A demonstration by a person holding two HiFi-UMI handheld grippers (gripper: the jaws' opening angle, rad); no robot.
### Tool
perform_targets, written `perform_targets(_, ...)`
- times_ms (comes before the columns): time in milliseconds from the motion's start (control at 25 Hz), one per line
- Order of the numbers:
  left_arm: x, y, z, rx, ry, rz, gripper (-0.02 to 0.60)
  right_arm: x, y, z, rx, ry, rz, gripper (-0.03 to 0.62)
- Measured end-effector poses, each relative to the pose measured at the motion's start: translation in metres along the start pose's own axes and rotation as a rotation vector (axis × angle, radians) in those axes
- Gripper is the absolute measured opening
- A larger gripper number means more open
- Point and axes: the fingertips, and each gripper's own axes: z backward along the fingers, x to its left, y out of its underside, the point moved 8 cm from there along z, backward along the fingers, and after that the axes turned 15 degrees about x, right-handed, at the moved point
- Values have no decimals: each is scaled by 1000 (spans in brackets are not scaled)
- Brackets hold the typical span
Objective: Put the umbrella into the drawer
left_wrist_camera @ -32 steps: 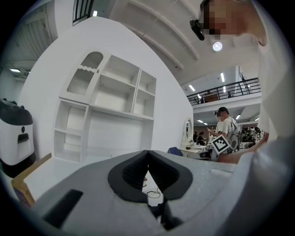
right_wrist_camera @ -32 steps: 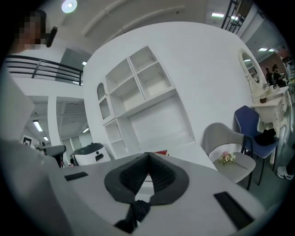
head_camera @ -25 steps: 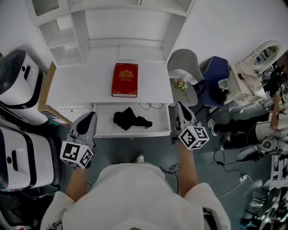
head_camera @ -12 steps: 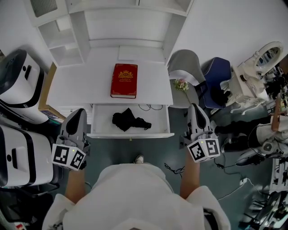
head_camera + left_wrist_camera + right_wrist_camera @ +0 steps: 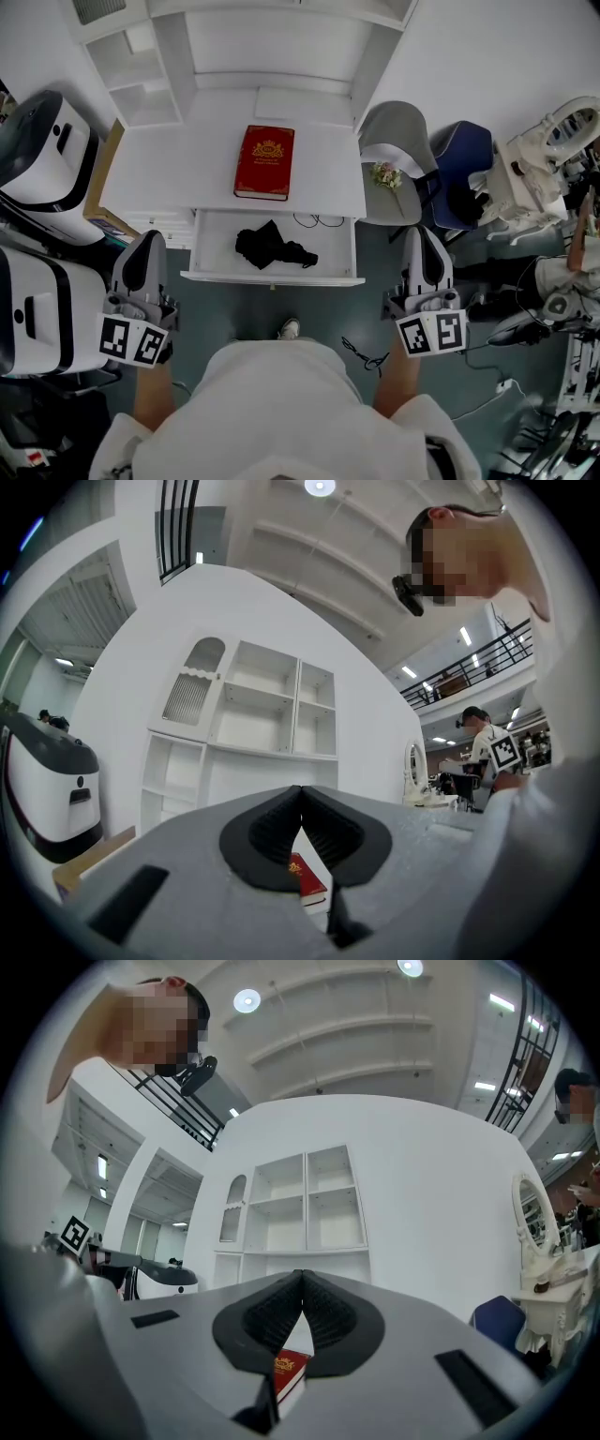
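Tongs on the left (image 5: 300,797) were pressed together at the tips with nothing pinched; the left gripper view showed only a slit lower down between the dark pads (image 5: 267,832), and a sliver of the red book (image 5: 307,878) through it. Right tongs (image 5: 302,1281) were likewise pressed together and empty, with the same book visible in the gap beneath the tips. In the head view both tongs were held out in front of the person, the left one off the drawer's left end and the right one off its right end, neither touching the furniture. Each marker cube (image 5: 133,339) sat near the wrist.

Between the tongs, the white drawer (image 5: 272,278) stood pulled open from under the counter (image 5: 178,178). The black folded umbrella (image 5: 272,247) lay inside it, around the middle of the drawer floor. A thin cable loop (image 5: 315,221) lay at the drawer's back edge. The red book lay flat on the counter, directly above the drawer. White shelving (image 5: 272,56) rose behind the counter. A grey chair (image 5: 398,131) with a small bunch of flowers (image 5: 385,175) stood to the right, with a blue chair (image 5: 464,159) beside it. White machines (image 5: 42,150) stood on the left.
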Motion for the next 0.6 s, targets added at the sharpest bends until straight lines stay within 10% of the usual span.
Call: perform_targets(600, -27, 23, -3, 51, -79, 8, 14, -28, 22, -12, 17, -67, -14, 2)
